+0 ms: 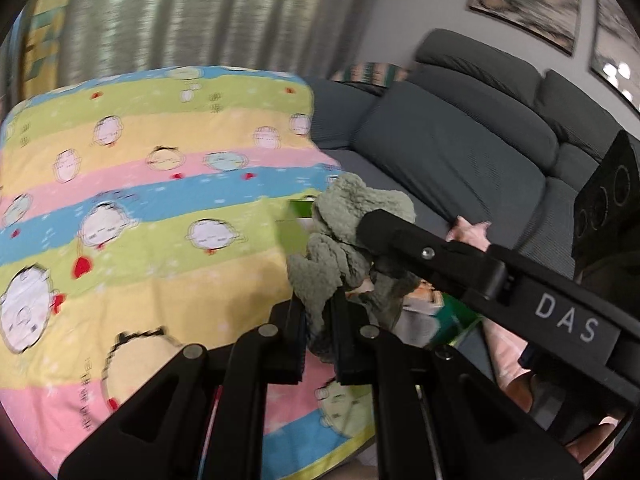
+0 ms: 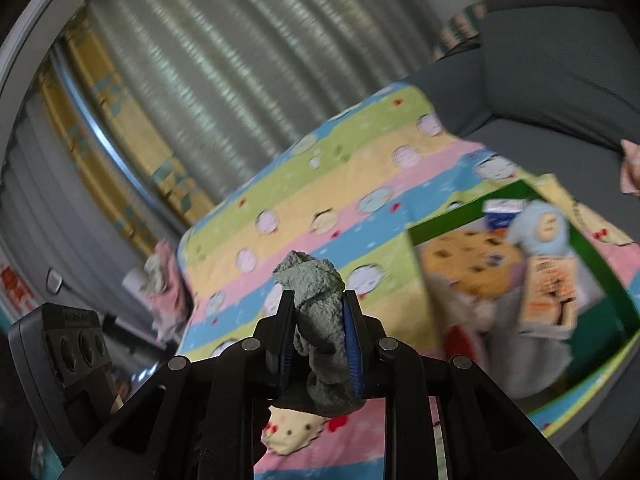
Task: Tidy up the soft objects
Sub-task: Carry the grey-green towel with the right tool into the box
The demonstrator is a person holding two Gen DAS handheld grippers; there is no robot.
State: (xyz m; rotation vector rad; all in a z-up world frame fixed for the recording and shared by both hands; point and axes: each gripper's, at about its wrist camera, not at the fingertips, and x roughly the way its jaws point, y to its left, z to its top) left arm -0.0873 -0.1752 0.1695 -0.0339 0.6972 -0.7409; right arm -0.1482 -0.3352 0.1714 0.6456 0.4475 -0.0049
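A fuzzy grey-green cloth (image 1: 340, 240) hangs bunched between both grippers above a striped cartoon blanket (image 1: 140, 208). My left gripper (image 1: 320, 312) is shut on its lower end. My right gripper (image 2: 318, 312) is shut on the other end of the cloth (image 2: 320, 312), and its black arm (image 1: 460, 268) crosses the left wrist view from the right. A green box (image 2: 600, 272) lies on the blanket (image 2: 320, 184) at the right, holding a light blue plush toy (image 2: 540, 228), a cookie-print item (image 2: 468, 264) and other soft things.
A dark grey sofa (image 1: 460, 152) with back cushions runs to the right. A pale curtain (image 2: 240, 80) hangs behind the blanket. Pink and white cloths (image 2: 164, 280) lie at the blanket's left edge. A pink item (image 1: 472, 232) rests on the sofa seat.
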